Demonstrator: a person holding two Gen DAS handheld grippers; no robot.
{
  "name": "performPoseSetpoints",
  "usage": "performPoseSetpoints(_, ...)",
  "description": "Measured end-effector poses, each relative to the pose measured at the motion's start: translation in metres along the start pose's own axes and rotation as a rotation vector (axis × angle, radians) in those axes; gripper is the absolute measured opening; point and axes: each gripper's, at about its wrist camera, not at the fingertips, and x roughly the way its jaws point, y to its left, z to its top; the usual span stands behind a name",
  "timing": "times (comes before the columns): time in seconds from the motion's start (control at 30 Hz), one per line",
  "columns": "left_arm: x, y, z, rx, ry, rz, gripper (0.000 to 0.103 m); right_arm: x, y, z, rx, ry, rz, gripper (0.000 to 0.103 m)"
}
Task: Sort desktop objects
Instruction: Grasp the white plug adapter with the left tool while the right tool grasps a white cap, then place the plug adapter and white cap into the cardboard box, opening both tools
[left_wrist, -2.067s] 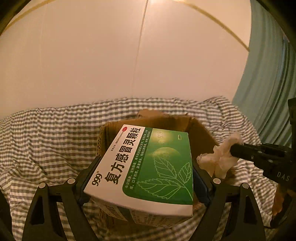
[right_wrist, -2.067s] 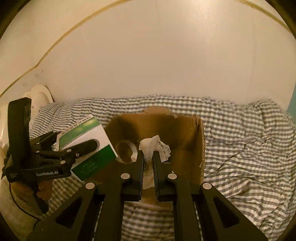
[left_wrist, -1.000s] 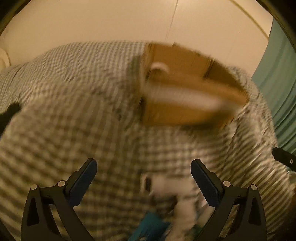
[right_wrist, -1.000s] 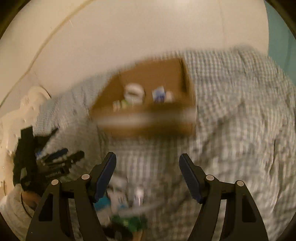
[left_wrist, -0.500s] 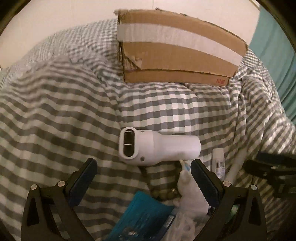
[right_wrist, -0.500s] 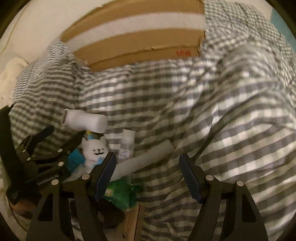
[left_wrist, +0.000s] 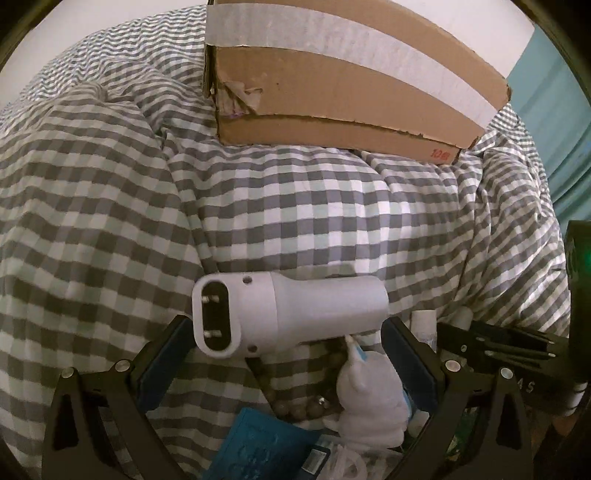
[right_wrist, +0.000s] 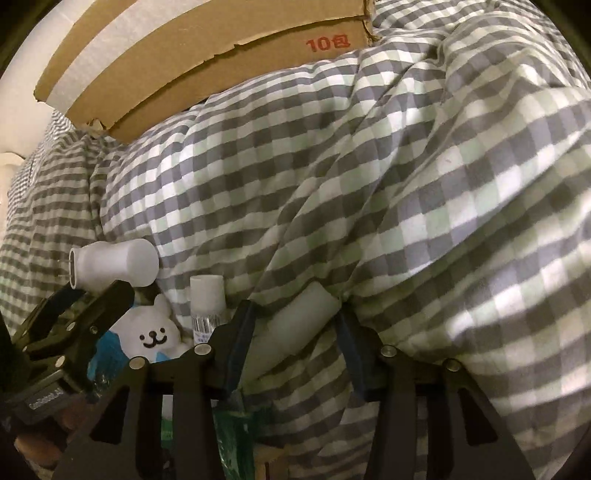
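A white plastic device with two metal pins (left_wrist: 288, 314) lies on the checked cloth, and my left gripper (left_wrist: 288, 332) stands open with a finger at each end of it. Below it sit a white bear toy (left_wrist: 369, 398), brown beads (left_wrist: 295, 406) and a blue packet (left_wrist: 258, 454). My right gripper (right_wrist: 293, 332) points steeply down with a white tube (right_wrist: 295, 325) between its jaws. The jaws are closing, and a small gap shows at the right pad. The left gripper (right_wrist: 74, 306) shows at the left of the right wrist view.
An open cardboard box (left_wrist: 332, 92) with a white tape band stands at the far side on the rumpled grey-and-white checked cloth (right_wrist: 443, 184). A small barcoded white bottle (right_wrist: 207, 299) and a green packet (right_wrist: 232, 435) lie near the tube. A teal curtain (left_wrist: 554, 110) hangs at right.
Both grippers let go of the medicine box and the tissue at the cardboard box. They dropped to the pile of items. The right jaws have narrowed around the white tube.
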Motion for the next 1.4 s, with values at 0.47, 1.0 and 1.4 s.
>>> performPoseSetpoints(0.47, 0.004, 0.01, 0.012, 0.032, 0.034, -0.023, 0.09, -0.077, 0.027, -0.024, -0.201, -0.159, -0.108, 0.022)
performPoseSetpoints(1.0, 0.014, -0.004, 0.035, 0.381, 0.078, -0.064, 0.093, -0.099, 0.034, -0.002, -0.154, -0.263, -0.043, 0.02)
performPoseSetpoints(1.4, -0.005, -0.003, 0.036, 0.362, 0.032, 0.033, 0.043, -0.103, 0.037, 0.001, -0.16, -0.259, -0.011, 0.02)
